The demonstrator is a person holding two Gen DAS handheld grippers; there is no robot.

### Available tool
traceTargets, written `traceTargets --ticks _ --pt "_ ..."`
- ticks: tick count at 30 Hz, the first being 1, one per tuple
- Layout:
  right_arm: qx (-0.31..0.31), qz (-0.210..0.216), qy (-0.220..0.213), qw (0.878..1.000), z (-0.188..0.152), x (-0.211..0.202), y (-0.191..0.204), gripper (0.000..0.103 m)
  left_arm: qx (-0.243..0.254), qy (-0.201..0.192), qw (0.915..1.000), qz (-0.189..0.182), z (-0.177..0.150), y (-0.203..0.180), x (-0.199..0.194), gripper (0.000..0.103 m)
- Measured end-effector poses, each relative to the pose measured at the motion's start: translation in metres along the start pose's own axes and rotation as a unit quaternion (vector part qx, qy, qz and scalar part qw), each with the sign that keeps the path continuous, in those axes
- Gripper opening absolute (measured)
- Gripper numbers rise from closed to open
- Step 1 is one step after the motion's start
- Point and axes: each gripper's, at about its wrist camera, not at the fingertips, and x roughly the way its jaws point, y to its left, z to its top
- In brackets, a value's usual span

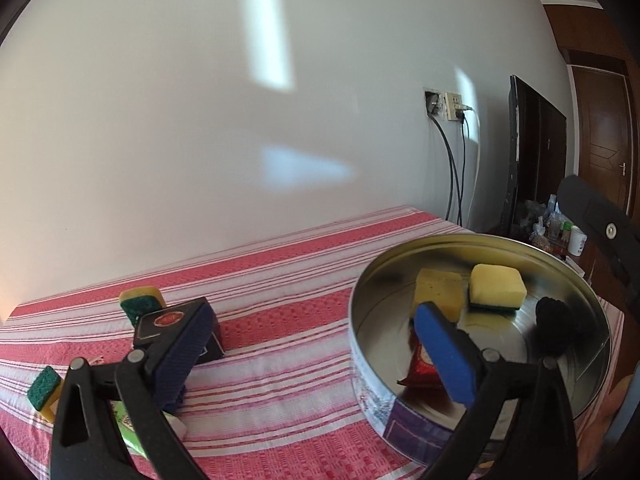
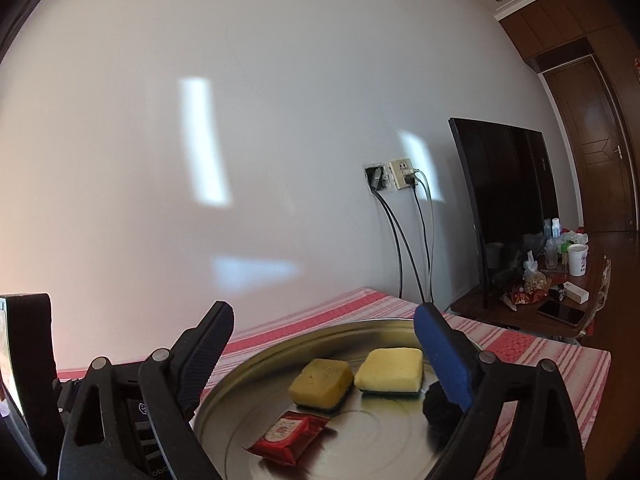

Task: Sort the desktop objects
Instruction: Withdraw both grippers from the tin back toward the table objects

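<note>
My left gripper [image 1: 312,356] is open wide, with nothing between its jaws. Its right fingertip hangs over a round metal tin [image 1: 372,396], its left one in front of a black box [image 1: 168,320]. In the tin lie two yellow sponges [image 1: 438,290] [image 1: 498,288], a red packet [image 1: 422,364] and a black lump [image 1: 554,326]. My right gripper [image 2: 322,354] is also open and empty above the same tin [image 2: 360,440]; below it are both sponges [image 2: 320,384] [image 2: 390,374], the red packet [image 2: 288,436] and the black lump [image 2: 440,404].
On the red-striped cloth [image 1: 280,280] left of the tin lie two green-and-yellow sponges [image 1: 140,304] [image 1: 42,388] and a green packet [image 1: 128,428]. A dark screen [image 2: 508,208] and a cluttered side table [image 2: 560,288] stand to the right, with cables hanging from wall sockets [image 2: 400,178].
</note>
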Motion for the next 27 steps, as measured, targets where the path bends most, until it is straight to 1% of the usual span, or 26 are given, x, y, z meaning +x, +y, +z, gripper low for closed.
traceTargets --ticks 5,9,15,16,20,24,27 --pt "-0.010 0.005 -0.018 1.000 -0.006 -0.002 0.023 0.094 -0.011 -0.015 0.9991 0.037 -0.006 0.027 -0.003 0.102" --pt "0.007 0.019 -0.014 1.000 -0.009 0.000 0.033 0.094 -0.018 -0.032 0.9966 0.074 -0.011 0.047 -0.007 0.102" --pt "0.009 0.032 0.007 0.999 -0.024 0.007 0.051 0.094 -0.021 -0.046 0.9927 0.110 -0.023 0.072 -0.013 0.102" --pt "0.007 0.035 0.014 0.999 -0.025 0.009 0.054 0.094 -0.027 -0.043 0.9929 0.108 -0.023 0.076 -0.013 0.102" --pt "0.012 0.044 0.014 0.999 -0.029 0.008 0.062 0.094 -0.052 -0.047 0.9917 0.108 -0.028 0.095 -0.021 0.102" --pt "0.003 0.052 0.027 0.998 -0.033 0.007 0.074 0.094 -0.078 -0.042 0.9900 0.110 -0.033 0.114 -0.024 0.102" --pt "-0.003 0.061 0.031 0.998 -0.036 0.005 0.082 0.094 -0.085 -0.036 0.9891 0.115 -0.037 0.125 -0.025 0.102"
